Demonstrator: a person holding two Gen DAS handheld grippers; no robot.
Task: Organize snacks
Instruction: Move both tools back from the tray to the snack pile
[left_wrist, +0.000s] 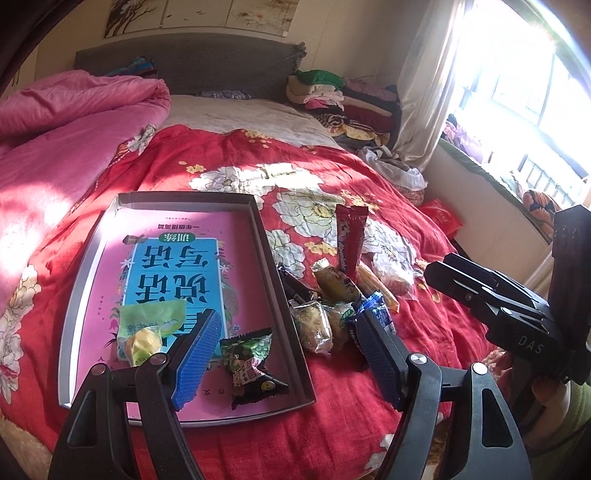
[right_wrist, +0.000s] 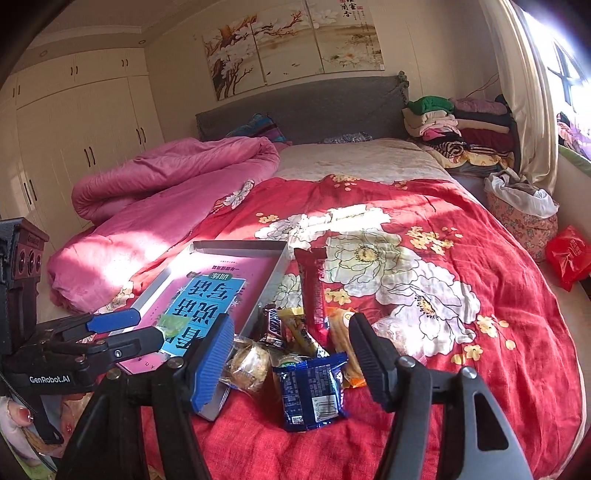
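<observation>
1. The snacks lie in a loose heap on the red flowered bedspread (right_wrist: 461, 369), low centre of the right wrist view, just right of the shallow grey tray (left_wrist: 291, 332). Two are already in the tray: a yellow-green wrapped sweet (left_wrist: 146, 341) and a dark green-and-black packet (left_wrist: 251, 365), both in the lower part of the left wrist view.

2. The right gripper (right_wrist: 291, 354) hangs over the heap with its fingers opening; the blue packet (right_wrist: 314, 391) shows between them, but nothing is pinched. The left gripper (left_wrist: 291, 343) stands wide and empty, straddling the tray's right wall.

3. Risk: the wrappers are slick, crinkly film, overlapping one another. Closing on the blue packet could drag the clear-wrapped cake (right_wrist: 251, 365) touching it, or catch only a loose edge so that it slides out.

4. Risk: the bedspread is soft and rumpled, so the tray has no firm footing. A left finger pressing its thin wall could tip it and spill the two snacks inside.

5. Risk: the tall red bar (right_wrist: 314, 291) leans upright against the heap; pulling a neighbour may topple it.

6. The tray's floor is a glossy pink book cover (left_wrist: 177, 266), flat and slippery; rounded sweets may skid on it.
</observation>
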